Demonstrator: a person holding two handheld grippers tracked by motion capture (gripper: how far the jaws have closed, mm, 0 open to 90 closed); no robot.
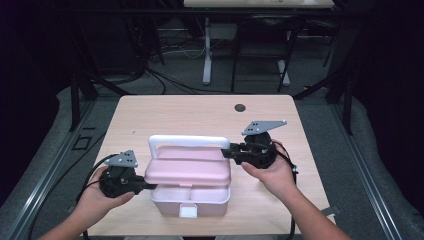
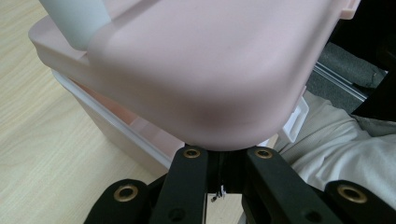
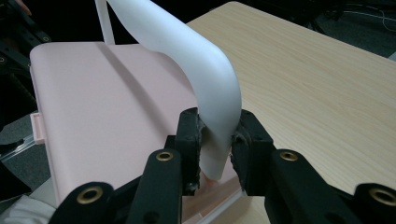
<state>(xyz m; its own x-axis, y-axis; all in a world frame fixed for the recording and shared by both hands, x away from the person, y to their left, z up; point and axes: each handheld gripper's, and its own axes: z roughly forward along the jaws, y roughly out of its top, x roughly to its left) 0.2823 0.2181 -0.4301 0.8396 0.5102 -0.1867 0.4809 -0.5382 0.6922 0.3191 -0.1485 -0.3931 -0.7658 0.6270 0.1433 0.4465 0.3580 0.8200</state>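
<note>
A person's two hands come in over the near edge of a wooden bench, each carrying a black gripper. The left gripper has its jaws clenched on the left edge of a pink lid, which is raised and tilted above its box. The pink box stands near the front of the bench, its white latch facing the person. Beyond it, the right gripper has its jaws grasping the right end of the white handle, which stands up at the back of the lid. A small dark hole marks the far part of the bench.
</note>
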